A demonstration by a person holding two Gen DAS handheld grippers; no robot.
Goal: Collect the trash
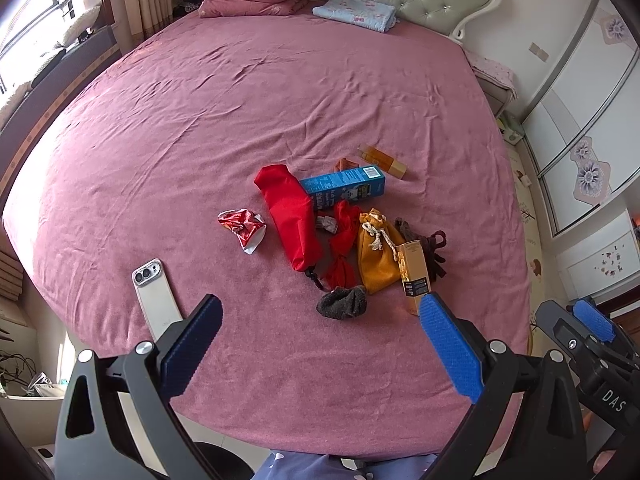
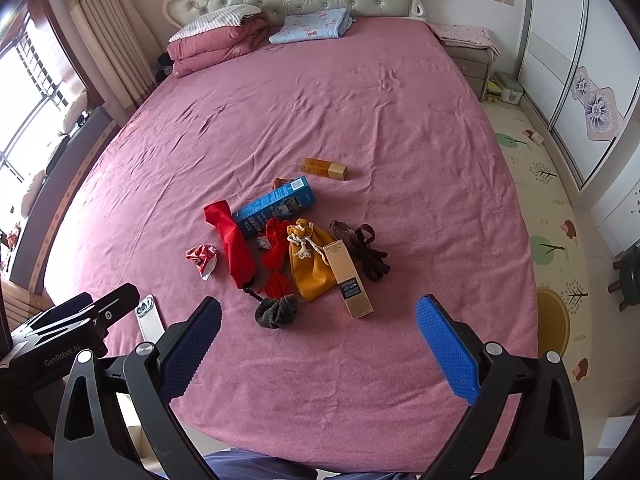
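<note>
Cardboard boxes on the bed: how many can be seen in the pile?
2. The blue box lies at the far side of the pile, against the red bag. The gold box lies at the near right, overlapping the yellow pouch. Cloth may hide others.

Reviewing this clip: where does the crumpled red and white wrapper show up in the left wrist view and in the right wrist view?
Left wrist: the crumpled wrapper lies left of centre on the pink bedsheet, just left of the red pouch.
Right wrist: the wrapper sits lower left of centre, again left of the red pouch.
Shared landmark: the blue box beside the pouch's far end.
</note>
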